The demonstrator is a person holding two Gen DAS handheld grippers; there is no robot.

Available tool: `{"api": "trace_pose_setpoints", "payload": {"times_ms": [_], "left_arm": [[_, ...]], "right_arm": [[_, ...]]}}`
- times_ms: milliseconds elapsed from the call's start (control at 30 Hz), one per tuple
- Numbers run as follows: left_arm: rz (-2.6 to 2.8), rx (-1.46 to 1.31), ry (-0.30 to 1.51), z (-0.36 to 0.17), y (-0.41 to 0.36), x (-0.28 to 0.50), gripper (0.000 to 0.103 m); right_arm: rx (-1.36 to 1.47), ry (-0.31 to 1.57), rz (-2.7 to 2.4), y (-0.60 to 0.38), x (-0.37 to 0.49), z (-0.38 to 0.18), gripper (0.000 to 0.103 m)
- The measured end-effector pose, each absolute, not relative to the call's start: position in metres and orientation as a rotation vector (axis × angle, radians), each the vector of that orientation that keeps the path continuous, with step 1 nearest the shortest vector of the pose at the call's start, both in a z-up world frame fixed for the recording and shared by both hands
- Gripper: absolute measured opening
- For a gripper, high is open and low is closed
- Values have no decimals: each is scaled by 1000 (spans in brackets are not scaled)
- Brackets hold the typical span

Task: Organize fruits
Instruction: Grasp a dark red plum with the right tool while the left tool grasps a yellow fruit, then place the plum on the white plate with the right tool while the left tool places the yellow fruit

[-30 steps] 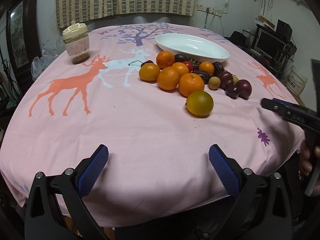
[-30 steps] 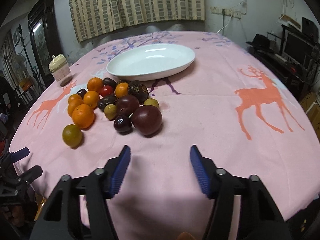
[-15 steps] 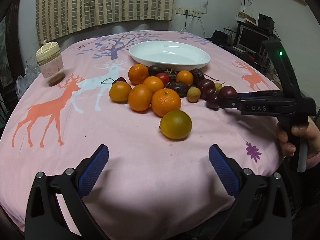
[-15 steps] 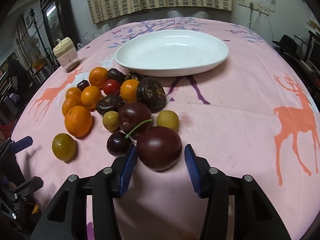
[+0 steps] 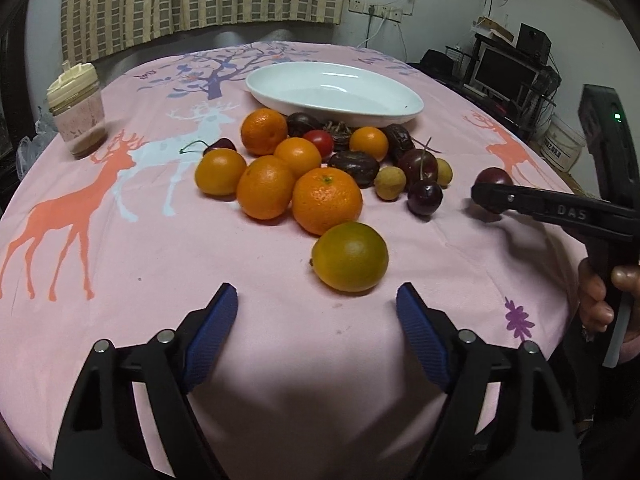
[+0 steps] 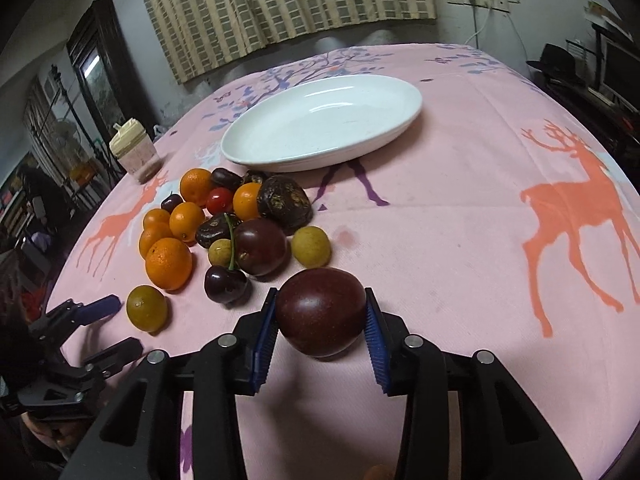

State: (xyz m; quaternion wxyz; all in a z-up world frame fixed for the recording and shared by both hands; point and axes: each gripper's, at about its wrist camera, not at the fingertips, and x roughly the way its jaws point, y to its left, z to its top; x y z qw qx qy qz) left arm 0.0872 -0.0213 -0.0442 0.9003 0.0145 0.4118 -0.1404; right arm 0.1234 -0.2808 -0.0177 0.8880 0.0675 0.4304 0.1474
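Dark purple plum (image 6: 321, 311) sits at the near edge of the fruit pile, right between the blue pads of the right gripper (image 6: 321, 322). Those jaws have just been closing and now look snug against both sides of it, though it seems to be resting on the pink tablecloth (image 6: 460, 248), so not lifted yet I'd say.

Left gripper (image 5: 316, 334) has been narrowing too, but it's got nothing in it; the greenish orange (image 5: 350, 257) lies just ahead of its gaping jaws.

Everything else, the oranges, cherries, dates, little yellow ones and a cherry tomato (image 6: 219, 200), is bunched up in front of the white oval dish (image 6: 280, 160), which is completely bare. So basically nothing sorted so far, the whole job's ahead.
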Motion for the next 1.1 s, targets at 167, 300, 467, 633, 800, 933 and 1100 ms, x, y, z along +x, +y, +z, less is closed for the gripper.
{"api": "trace_pose_setpoints", "payload": {"times_ms": [167,300,467,633,800,933,1100], "left_arm": [[-302,31,856,-45,-30,98,78],[-320,26,879,-47,-38,108,63],[-309,29,878,-48,-40,112,52],[-347,4,893,-46,-36,110,42],[-380,-24,877,-31,-27,109,42],[-402,-37,788,5,-24,136,42],[-382,-44,747,39,-40,233,42]], "right_arm": [[146,885,296,-287,117,-15,41],[151,877,295,-289,115,-13,41],[146,878,300,-289,116,-12,41],[149,861,315,-287,122,-5,41],[145,806,338,-284,147,15,41],[128,748,337,-274,202,32,41],[108,730,275,-267,288,29,41]]}}
